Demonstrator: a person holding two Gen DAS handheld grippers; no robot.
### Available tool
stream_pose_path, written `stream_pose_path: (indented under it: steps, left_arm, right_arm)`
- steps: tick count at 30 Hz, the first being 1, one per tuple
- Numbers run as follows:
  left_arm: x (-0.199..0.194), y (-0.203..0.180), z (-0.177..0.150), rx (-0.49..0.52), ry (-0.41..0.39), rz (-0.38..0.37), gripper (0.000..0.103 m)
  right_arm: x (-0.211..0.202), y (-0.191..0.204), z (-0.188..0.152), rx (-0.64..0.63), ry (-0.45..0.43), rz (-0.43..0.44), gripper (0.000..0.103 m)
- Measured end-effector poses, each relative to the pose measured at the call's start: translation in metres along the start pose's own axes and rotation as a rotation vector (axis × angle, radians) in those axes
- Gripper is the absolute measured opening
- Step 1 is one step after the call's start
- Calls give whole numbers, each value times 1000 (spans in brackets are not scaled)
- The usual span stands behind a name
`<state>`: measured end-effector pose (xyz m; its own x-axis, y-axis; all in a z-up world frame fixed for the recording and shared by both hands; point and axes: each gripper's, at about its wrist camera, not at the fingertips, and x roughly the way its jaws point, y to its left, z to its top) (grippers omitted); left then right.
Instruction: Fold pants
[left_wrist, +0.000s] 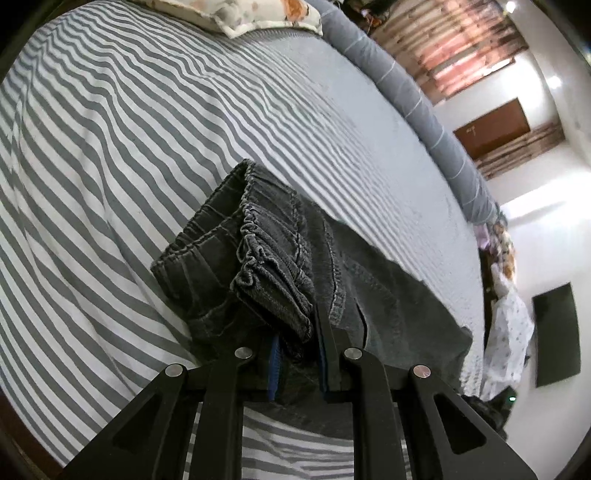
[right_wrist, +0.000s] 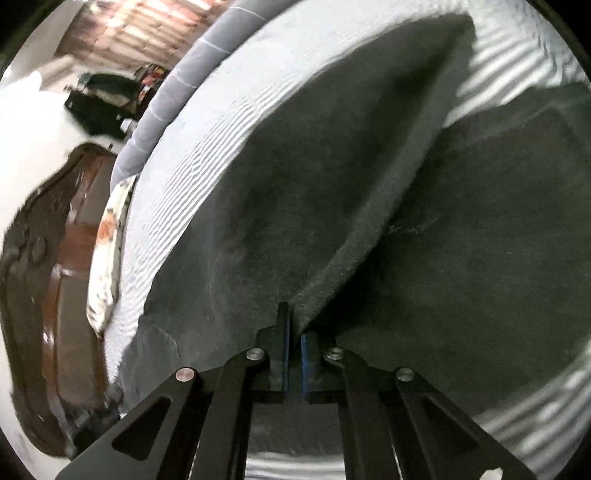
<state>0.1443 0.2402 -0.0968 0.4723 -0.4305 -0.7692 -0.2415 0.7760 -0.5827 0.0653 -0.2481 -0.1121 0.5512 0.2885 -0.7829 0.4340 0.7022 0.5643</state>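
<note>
The left gripper (left_wrist: 299, 332), angled downward, is pinched on the gathered elastic waistband of the dark grey denim pants (left_wrist: 258, 258). The right gripper (right_wrist: 293, 332) is clamped on a leg fold. Beneath, a striped bedsheet (left_wrist: 110, 147) is spread.

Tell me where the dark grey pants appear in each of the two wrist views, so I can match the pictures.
Left wrist view: pants in the lower centre, elastic waistband bunched, clamped in the left hand-held gripper.
Right wrist view: pants fill the centre and right, a fold pinched in the right hand-held gripper.
Shared landmark: striped bedsheet.
</note>
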Motion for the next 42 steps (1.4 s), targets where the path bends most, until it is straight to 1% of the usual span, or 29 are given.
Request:
stream_pose_path:
  steps: [3,5,10,13,18,21,23,24,25,28,30,33,35,37,39,42]
  left_arm:
    - [4,6,7,15,42,38,17]
    - [7,11,8,4,65,59,17]
    - [20,23,5,0,113,123,17]
    - [22,22,2,22,113,138,17]
    - [28,18,1,60,104,162,17]
    - [32,18,-2,80,94,178,17]
    - [33,14,-4,111,84,199,18]
    - [33,12,-4,122,82,208,18]
    - [33,9,-5,130,80,212,19]
    - [31,4,-6,124,82,206,21]
    - [25,1,-8,128,73,220,22]
    - [14,-9,-15,144,48,230,30]
    - [7,-19,-20,161,29,244,38]
    - [-1,-32,-26,198,0,258,40]
    - [-11,-46,-35,261,-35,266,42]
    - [-22,-74,-56,388,-82,254,49]
  right_arm:
    - [-15,6,-16,-41,10,-11,4]
    - [-21,9,-27,-64,22,-18,4]
    - [-22,7,-56,-93,59,-48,4]
    - [-17,1,-64,-83,82,-61,4]
    - [3,-8,-69,-95,118,-112,4]
    - [14,-12,-71,-90,138,-124,4]
    - [19,-16,-70,-76,151,-115,5]
    - [20,-17,-71,-74,157,-107,7]
    - [20,-19,-70,-63,159,-92,9]
    - [22,-27,-68,-2,175,-34,10]
    - [21,-30,-66,28,178,3,11]
    - [18,-34,-62,73,181,62,13]
    - [15,-35,-58,84,172,78,15]
    - [14,-37,-54,87,164,83,18]
    - [13,-42,-50,101,163,94,19]
    - [13,-56,-42,138,157,97,19]
